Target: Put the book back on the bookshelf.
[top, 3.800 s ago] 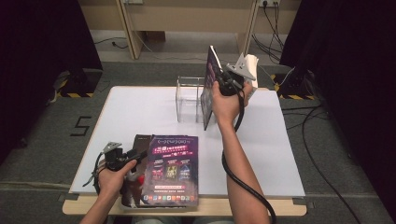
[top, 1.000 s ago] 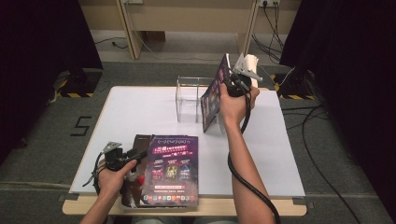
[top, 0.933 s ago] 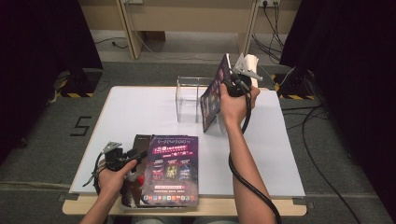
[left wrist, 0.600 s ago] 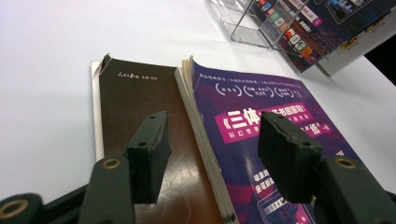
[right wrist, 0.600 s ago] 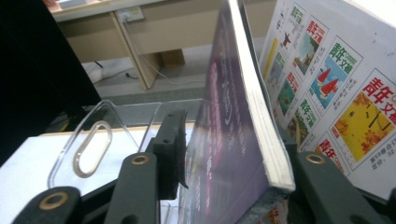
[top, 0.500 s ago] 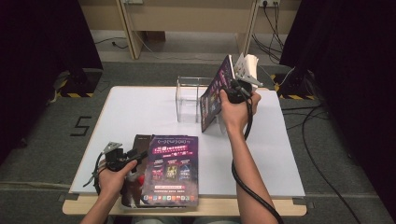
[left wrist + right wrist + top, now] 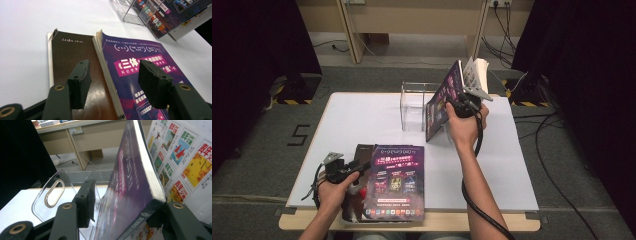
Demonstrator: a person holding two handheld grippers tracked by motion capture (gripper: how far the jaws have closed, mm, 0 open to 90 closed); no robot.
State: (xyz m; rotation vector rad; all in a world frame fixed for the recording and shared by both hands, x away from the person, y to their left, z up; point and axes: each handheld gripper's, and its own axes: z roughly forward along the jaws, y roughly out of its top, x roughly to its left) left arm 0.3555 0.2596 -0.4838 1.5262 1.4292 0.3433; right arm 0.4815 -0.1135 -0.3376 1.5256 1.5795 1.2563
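Purple book (image 7: 443,101) leaning tilted at the clear acrylic stand (image 7: 413,105), far middle of the worktop (image 7: 362,120), not yet upright. Right hand-held gripper (image 7: 463,102) at its edge, jaws just been opening, book between them, left pad clear of the cover. Left hand-held gripper (image 7: 113,82) wide, empty, hovering over the near stack: second purple book (image 7: 396,182) on a dark book (image 7: 71,52). Probably both left to place.

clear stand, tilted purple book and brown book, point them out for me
clear stand (image 7: 414,107), high view, front wall
tilted purple book (image 7: 443,97), high view, cover
brown book (image 7: 72,57), left gripper view, bare cover above the jaws
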